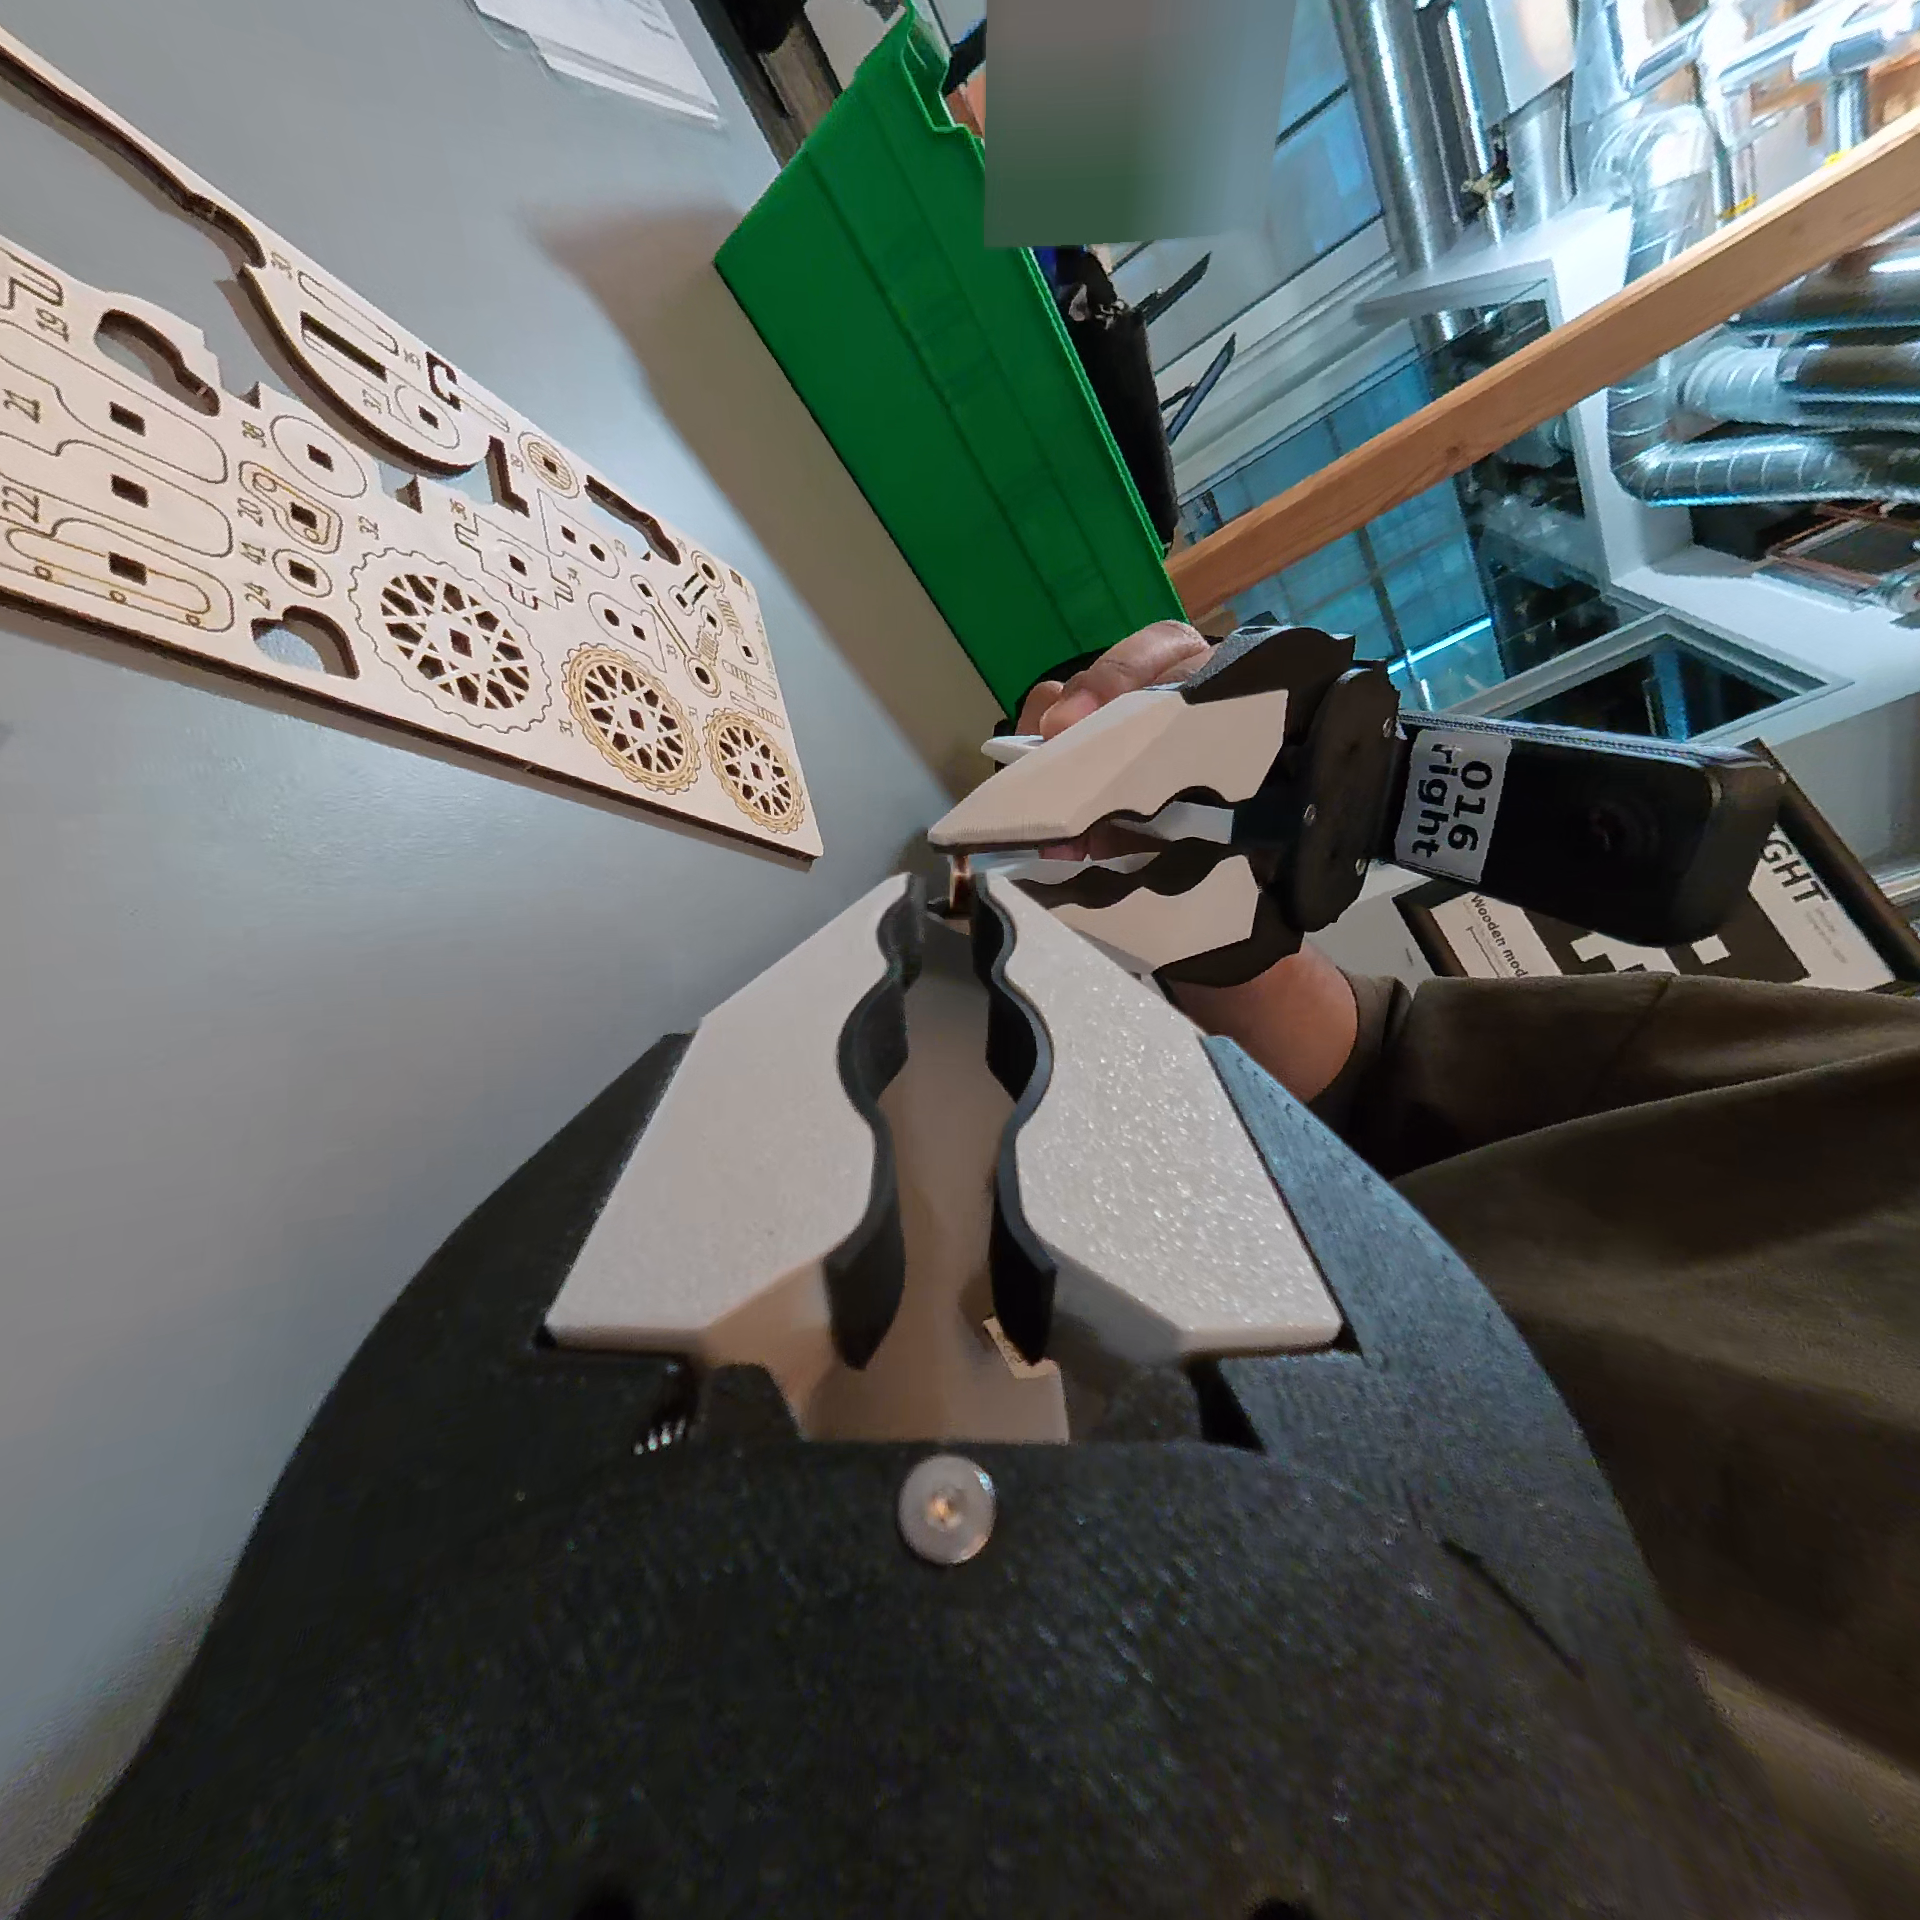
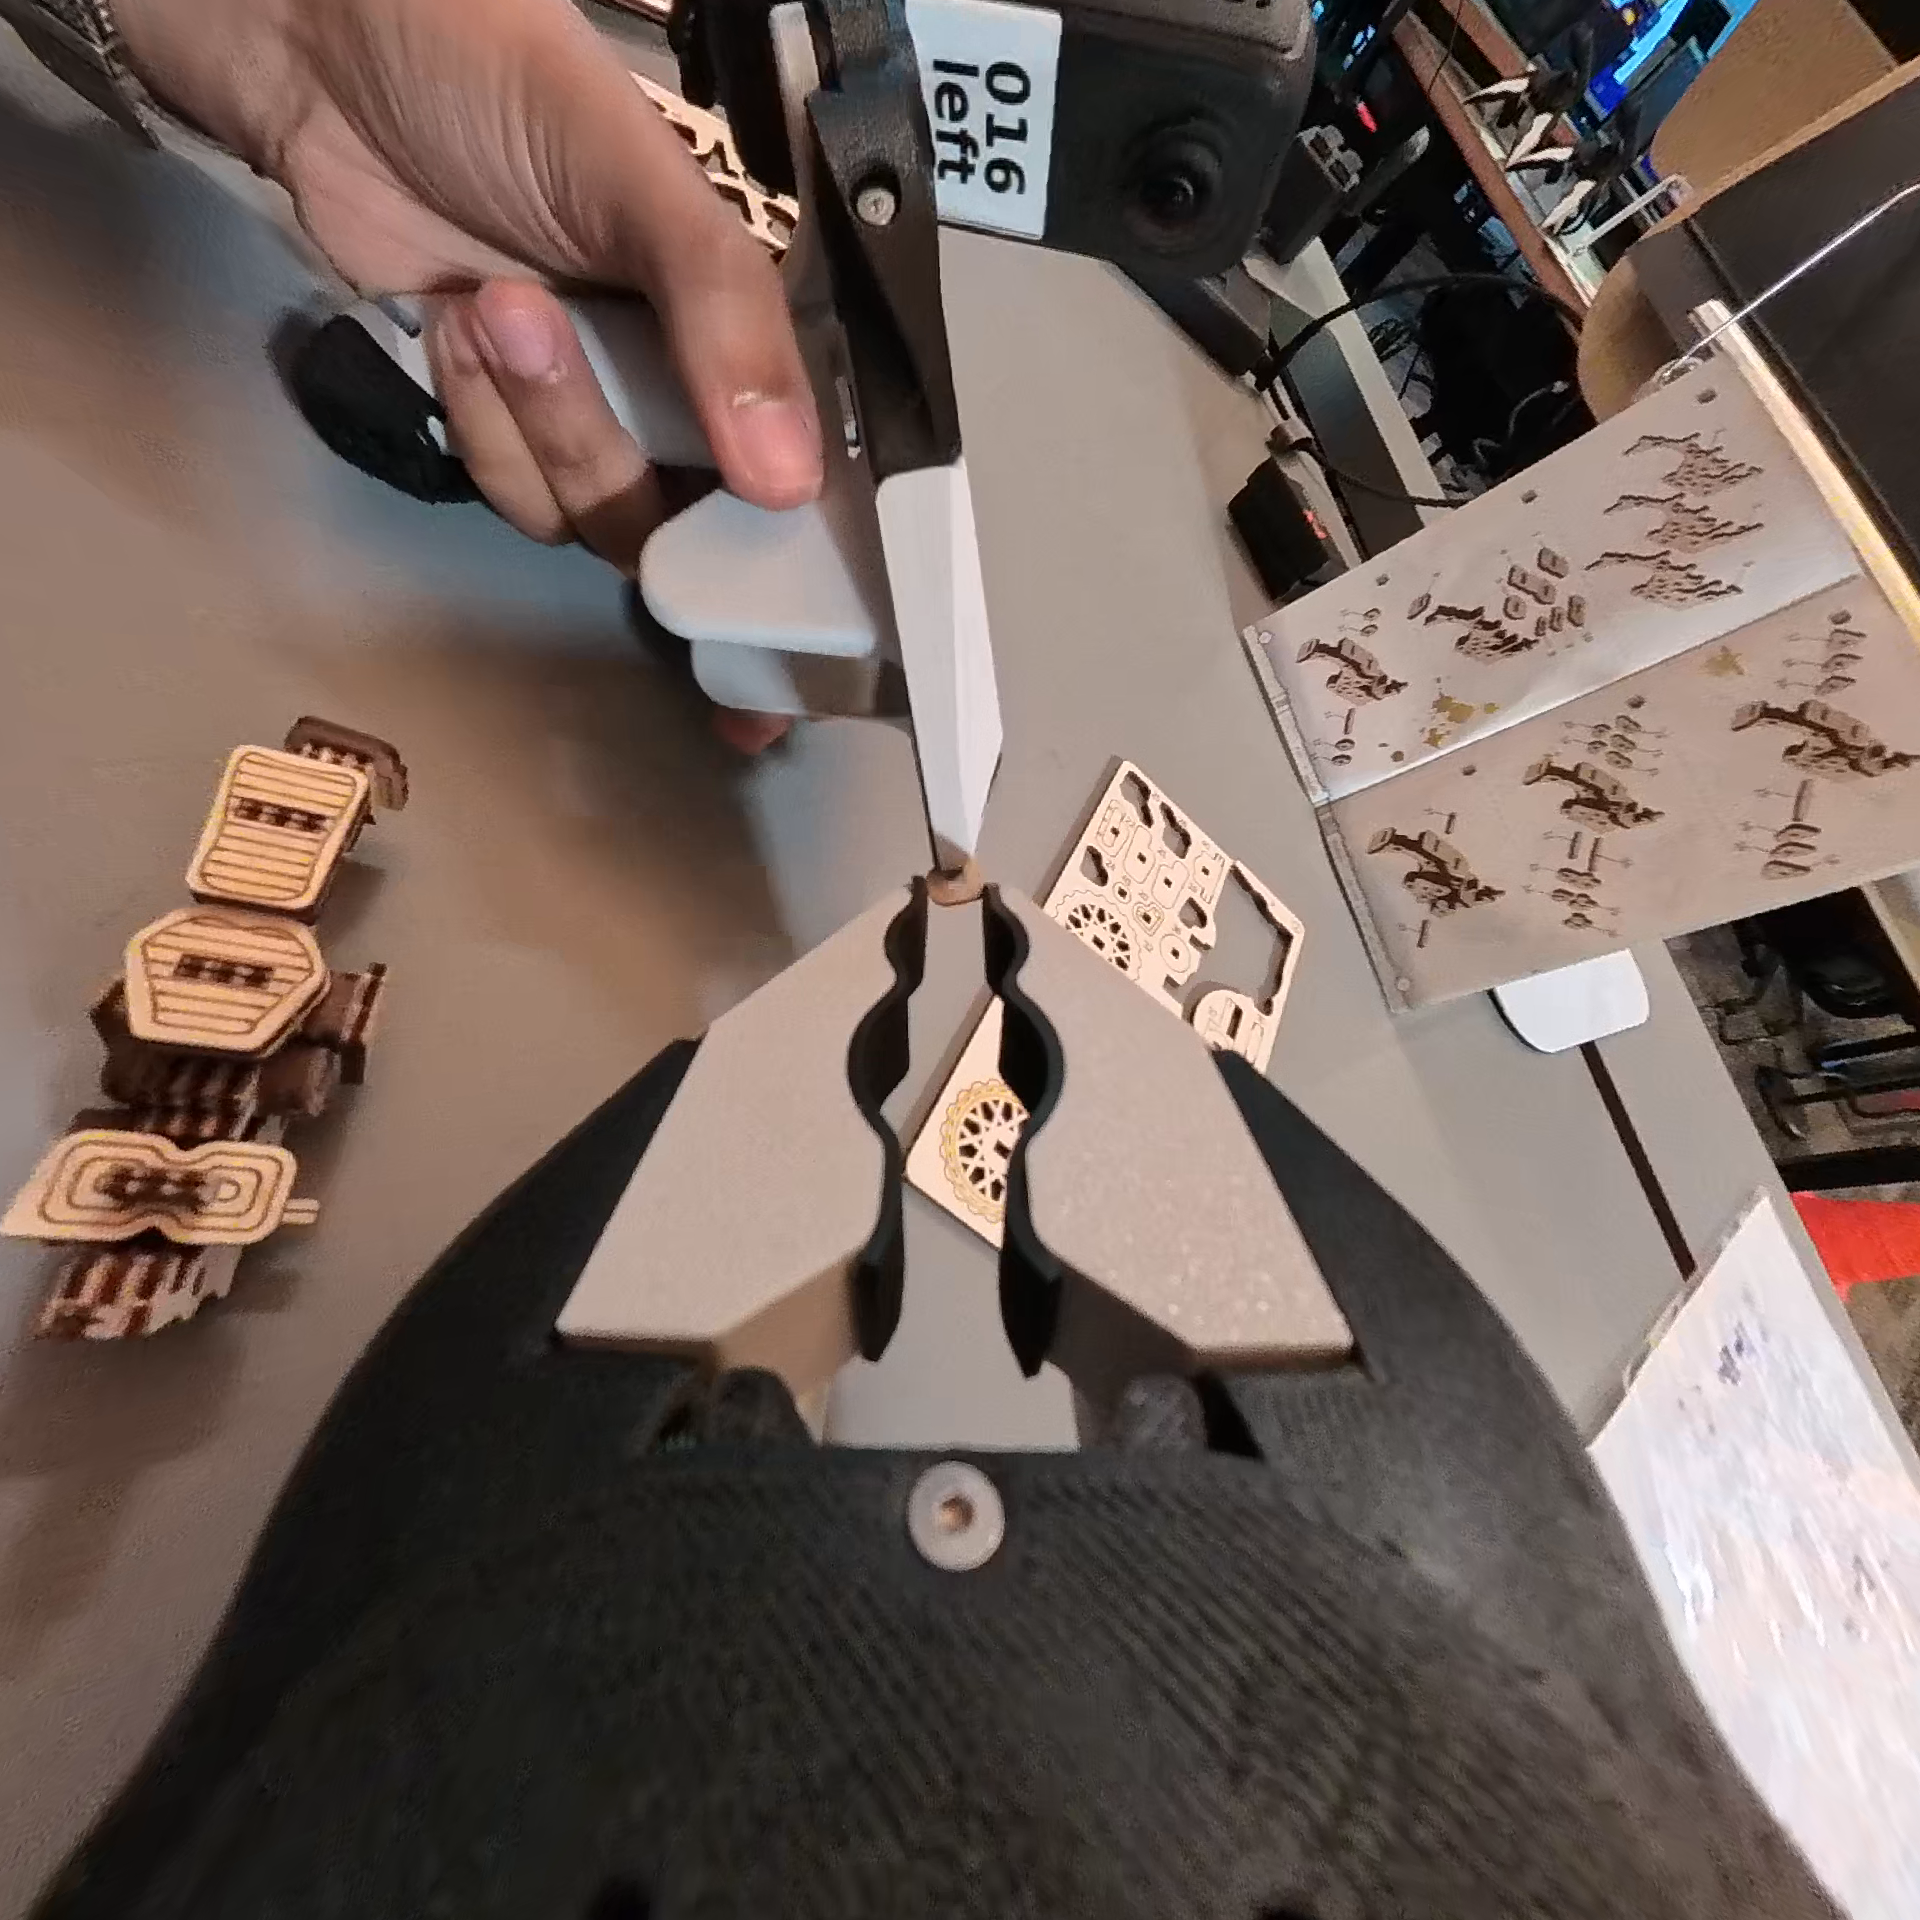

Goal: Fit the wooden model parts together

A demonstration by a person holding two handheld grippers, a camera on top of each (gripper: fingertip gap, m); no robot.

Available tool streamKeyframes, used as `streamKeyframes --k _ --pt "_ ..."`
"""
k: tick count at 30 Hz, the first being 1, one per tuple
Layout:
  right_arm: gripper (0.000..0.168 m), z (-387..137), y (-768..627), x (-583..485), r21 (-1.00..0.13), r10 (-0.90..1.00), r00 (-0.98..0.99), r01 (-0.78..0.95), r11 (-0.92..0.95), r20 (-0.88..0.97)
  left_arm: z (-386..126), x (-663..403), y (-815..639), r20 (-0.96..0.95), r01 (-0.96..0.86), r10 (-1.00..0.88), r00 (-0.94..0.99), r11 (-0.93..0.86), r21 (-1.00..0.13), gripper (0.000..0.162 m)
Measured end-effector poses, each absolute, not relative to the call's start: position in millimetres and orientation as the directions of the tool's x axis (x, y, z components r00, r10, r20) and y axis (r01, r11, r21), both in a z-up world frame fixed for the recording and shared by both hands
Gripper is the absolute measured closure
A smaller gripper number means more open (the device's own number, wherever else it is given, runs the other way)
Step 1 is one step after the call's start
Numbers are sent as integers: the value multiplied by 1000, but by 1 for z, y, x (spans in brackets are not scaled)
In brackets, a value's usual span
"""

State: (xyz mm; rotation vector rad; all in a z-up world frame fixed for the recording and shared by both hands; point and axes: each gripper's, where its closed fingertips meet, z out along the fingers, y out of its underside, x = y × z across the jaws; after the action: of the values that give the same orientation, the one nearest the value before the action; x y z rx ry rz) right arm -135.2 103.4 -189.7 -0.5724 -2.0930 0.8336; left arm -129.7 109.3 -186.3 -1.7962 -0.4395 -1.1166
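Observation:
A small brown wooden part (image 1: 962,889) sits between the tips of my left gripper (image 1: 951,900), which is shut on it above the grey table. My right gripper (image 1: 961,854) comes in from the right and meets the same spot, tip to tip. In the right wrist view a small round wooden part (image 2: 954,884) is pinched in my right gripper (image 2: 953,900), and my left gripper (image 2: 951,844) touches it from above. I cannot tell whether this is one part or two joined. Part-built wooden model pieces (image 2: 213,987) lie at the left.
A laser-cut plywood parts sheet (image 1: 416,582) lies flat on the table and also shows in the right wrist view (image 2: 1174,935). An open instruction booklet (image 2: 1610,727) stands at the right. A green bin (image 1: 956,416) and a framed sign (image 1: 1766,935) are near the table's edge. My two grippers' fingertips are within a few centimetres of each other.

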Motion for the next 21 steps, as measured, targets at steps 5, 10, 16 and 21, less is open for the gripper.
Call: streamKeyframes --k 5,10,16,21 --pt "159 -190 103 -135 -733 643 -586 118 670 494 -185 -128 109 839 690 -177 514 -496 -527 160" --pt "159 -188 103 -135 -771 673 -596 136 622 438 -184 -128 109 840 690 -185 510 -494 -528 160" --pt "160 -186 105 -135 -814 712 -600 167 557 364 -181 -128 108 839 690 -200 507 -489 -533 160" --pt "168 -179 112 -137 -847 749 -580 180 501 320 -183 -124 108 828 670 -202 523 -503 -546 160"
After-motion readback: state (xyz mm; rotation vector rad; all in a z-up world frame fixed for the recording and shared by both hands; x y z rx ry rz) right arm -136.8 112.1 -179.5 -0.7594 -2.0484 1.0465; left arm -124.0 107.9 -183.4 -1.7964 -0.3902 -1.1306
